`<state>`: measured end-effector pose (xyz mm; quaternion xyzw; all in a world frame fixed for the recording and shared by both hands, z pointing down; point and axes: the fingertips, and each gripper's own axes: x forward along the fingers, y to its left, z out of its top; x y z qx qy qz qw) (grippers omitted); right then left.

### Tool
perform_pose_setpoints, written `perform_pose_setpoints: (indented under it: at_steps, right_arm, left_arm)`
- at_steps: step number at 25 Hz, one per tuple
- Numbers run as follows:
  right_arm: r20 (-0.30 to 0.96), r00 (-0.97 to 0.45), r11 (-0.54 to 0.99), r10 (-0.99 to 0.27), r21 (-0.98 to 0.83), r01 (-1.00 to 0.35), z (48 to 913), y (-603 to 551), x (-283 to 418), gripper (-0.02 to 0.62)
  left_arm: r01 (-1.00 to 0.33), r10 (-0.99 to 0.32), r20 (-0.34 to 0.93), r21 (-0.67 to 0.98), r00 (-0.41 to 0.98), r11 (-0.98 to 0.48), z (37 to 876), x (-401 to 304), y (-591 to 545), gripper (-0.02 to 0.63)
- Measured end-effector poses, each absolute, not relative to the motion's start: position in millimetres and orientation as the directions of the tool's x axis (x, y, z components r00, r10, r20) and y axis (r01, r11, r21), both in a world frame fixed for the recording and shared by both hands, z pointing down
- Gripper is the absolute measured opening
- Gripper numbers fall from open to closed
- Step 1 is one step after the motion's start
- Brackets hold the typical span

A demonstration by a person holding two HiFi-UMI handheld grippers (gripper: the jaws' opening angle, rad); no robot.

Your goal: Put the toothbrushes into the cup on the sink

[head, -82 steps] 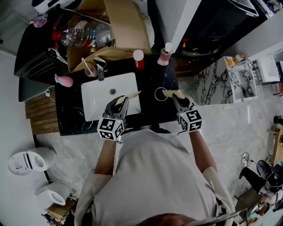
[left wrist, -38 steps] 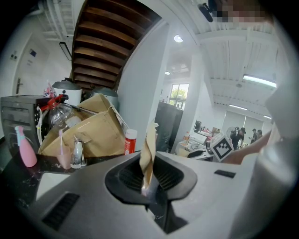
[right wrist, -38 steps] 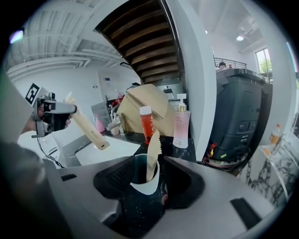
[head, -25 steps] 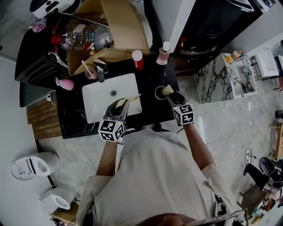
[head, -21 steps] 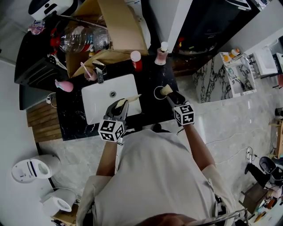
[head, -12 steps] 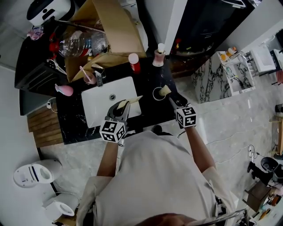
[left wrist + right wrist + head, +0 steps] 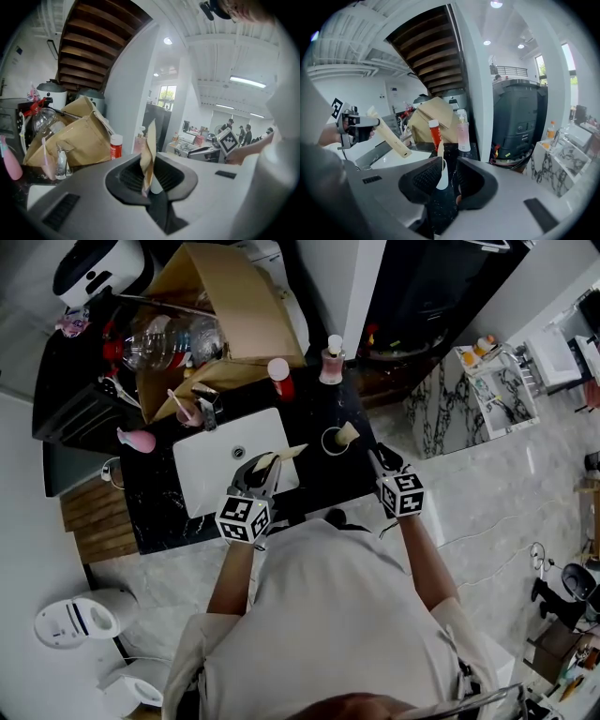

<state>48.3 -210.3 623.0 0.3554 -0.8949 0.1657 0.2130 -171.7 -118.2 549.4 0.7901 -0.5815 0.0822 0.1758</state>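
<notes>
A small cup [image 7: 333, 441] stands on the black counter right of the sink, with a beige wrapped toothbrush [image 7: 348, 433] leaning in it. My right gripper [image 7: 382, 458] hangs just right of the cup and apart from it. Its jaws are closing with nothing between them. In the right gripper view the cup [image 7: 441, 180] and its toothbrush [image 7: 440, 150] show through the gap ahead of the right gripper [image 7: 449, 171]. My left gripper [image 7: 265, 466] is over the basin's front right corner, shut on a second wrapped toothbrush [image 7: 287, 453] that points toward the cup. That toothbrush [image 7: 148, 151] stands upright in the left gripper [image 7: 151, 183].
The white sink basin [image 7: 211, 465] has a faucet [image 7: 205, 407] at its back. Behind it stand a pink cup with a brush [image 7: 187, 412], a red bottle [image 7: 278, 379], a pink pump bottle [image 7: 331, 360] and an open cardboard box [image 7: 220, 296]. A pink item [image 7: 138, 440] lies at the left.
My right gripper has drawn back from the cup toward the person, leaving the toothbrush in the cup, and its jaws have narrowed. The left gripper holds still.
</notes>
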Motion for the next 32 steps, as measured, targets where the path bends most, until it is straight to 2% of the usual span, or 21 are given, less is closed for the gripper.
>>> perform_pose_setpoints:
  at_steps: [14, 32]
  right_arm:
    - [0.440, -0.680, 0.685, -0.587, -0.179, -0.707, 596.6, -196.4, 63.6, 0.038]
    - [0.424, -0.647, 0.642, -0.634, -0.178, -0.745, 592.6, -185.6, 83.5, 0.035]
  left_arm:
    - [-0.929, -0.868, 0.332, 0.175, 0.368, -0.327, 542.3, -152.1, -132.4, 0.052]
    - [-0.870, -0.796, 0.356, 0.134, 0.490, -0.475, 541.5, -115.9, -164.5, 0.052]
